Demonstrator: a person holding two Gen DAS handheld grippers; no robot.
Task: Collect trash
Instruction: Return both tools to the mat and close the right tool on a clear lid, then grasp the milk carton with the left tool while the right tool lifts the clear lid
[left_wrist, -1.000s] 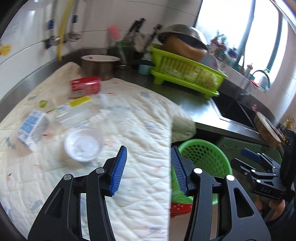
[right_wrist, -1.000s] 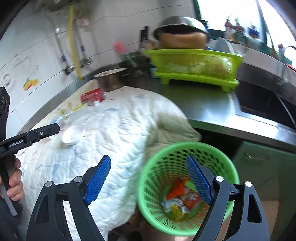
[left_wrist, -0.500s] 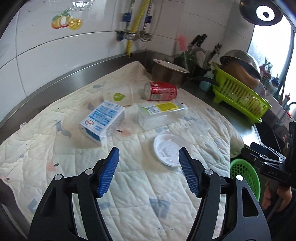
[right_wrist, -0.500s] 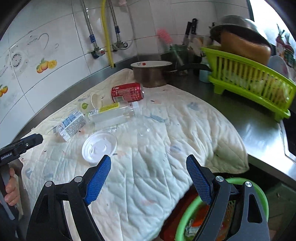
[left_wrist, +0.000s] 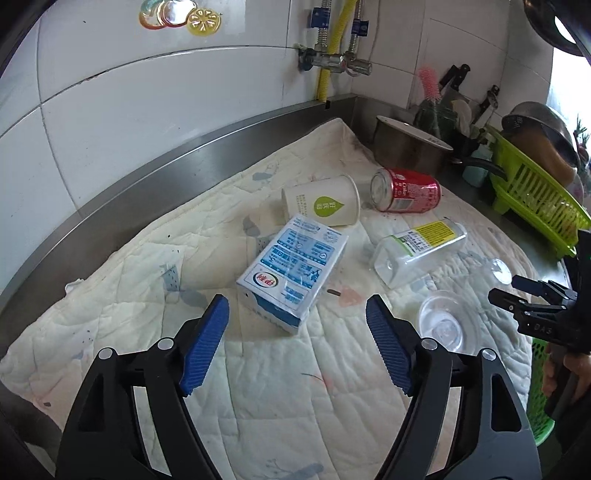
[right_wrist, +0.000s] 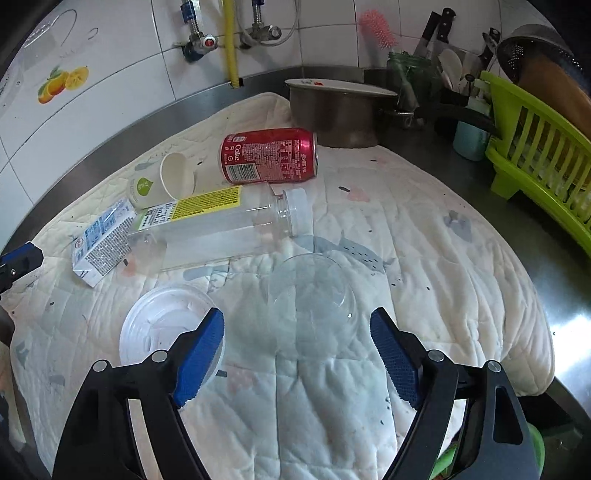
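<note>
Pickup approach: left gripper (left_wrist: 295, 345) wide apart, empty, lined up on milk carton (left_wrist: 291, 269) lying on quilt (left_wrist: 129, 266). Right gripper (right_wrist: 297, 356) likewise apart over clear cup (right_wrist: 314, 295). Next: descend, straddle carton, close.

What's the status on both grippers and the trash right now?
Left gripper open, empty, lined up on milk carton. Right gripper open, empty, over clear plastic cup. Coke can, paper cup, clear bottle, lid uncollected. Nothing blocking.
</note>
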